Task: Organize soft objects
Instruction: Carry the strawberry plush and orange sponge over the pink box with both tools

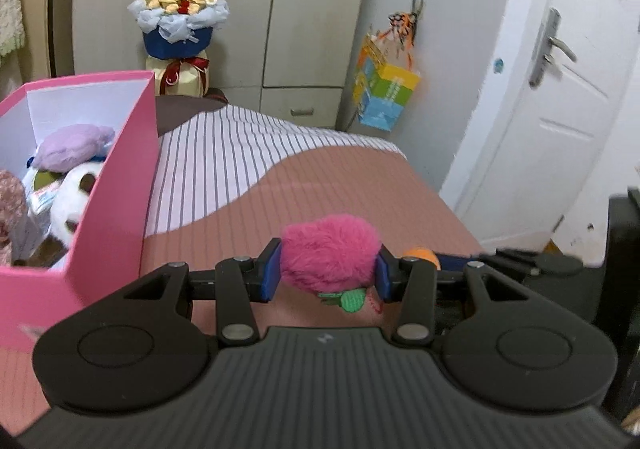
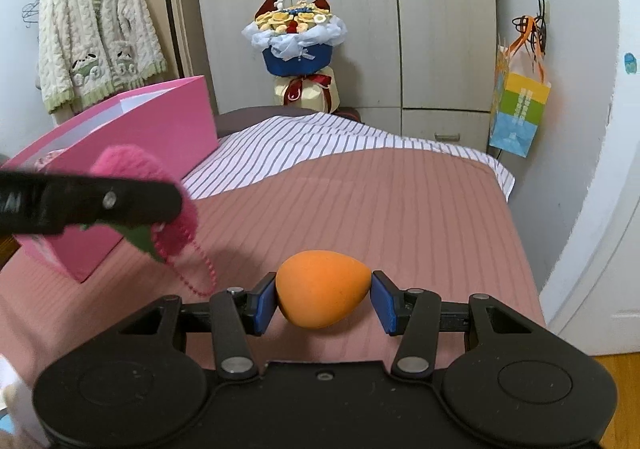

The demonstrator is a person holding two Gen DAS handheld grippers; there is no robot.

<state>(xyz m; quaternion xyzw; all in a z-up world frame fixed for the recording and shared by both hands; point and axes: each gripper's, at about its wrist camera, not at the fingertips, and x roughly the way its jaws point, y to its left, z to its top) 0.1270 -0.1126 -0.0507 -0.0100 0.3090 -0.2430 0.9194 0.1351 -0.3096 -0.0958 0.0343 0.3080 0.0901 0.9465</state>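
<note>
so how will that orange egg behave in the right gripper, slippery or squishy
The orange egg looks matte, so probably grippy rather than slippery. Its rounded, tapered ends meet the right gripper pads at small spots, so it may pivot or pop out if squeezed off-centre. It looks like foam, likely light and squashy. Set on the bed, it would probably roll in a curve.

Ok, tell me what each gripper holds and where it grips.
The left gripper holds the pink fluffy toy by the sides of its furry body. The right gripper brackets the orange egg across its ends; full contact cannot be told.
</note>
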